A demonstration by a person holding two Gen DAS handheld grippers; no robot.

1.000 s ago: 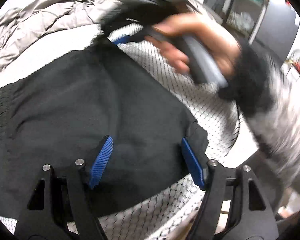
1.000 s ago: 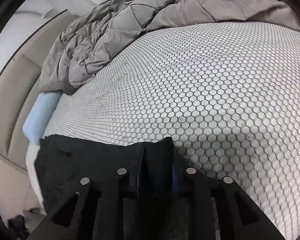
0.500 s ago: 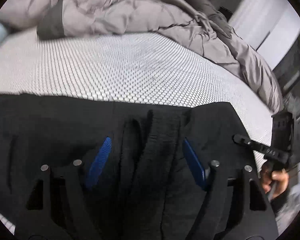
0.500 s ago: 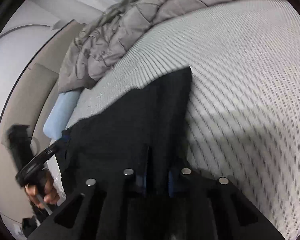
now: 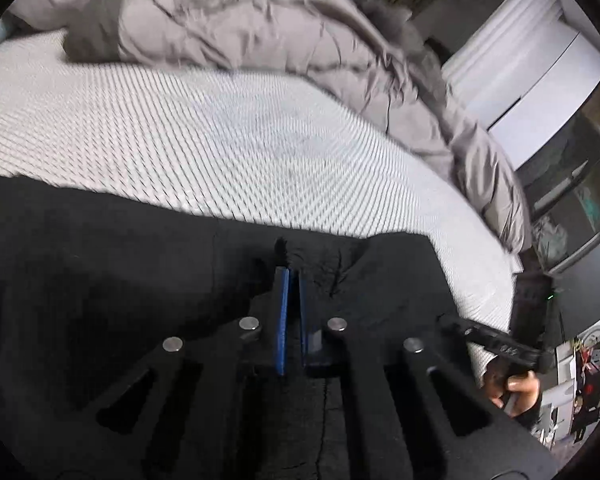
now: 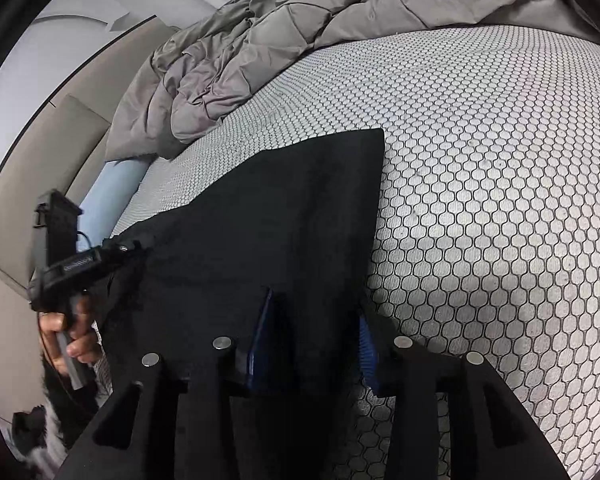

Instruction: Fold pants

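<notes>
Pants (image 6: 284,216) pinched by left tongs (image 5: 291,276); right tongs (image 6: 314,320) just opened, straddling their edge.

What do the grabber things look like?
Both are black. The left gripper and right gripper each have two fingers with ribbed blue pads, round silver bolts and triangular cut-outs. Seen from outside, each has a grey handle and small white lettering.

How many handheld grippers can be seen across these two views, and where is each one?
2. The left gripper is pinched shut on a fold of the black pants at their near edge; the right gripper straddles the pants' other end, jaws apart after just opening.
</notes>
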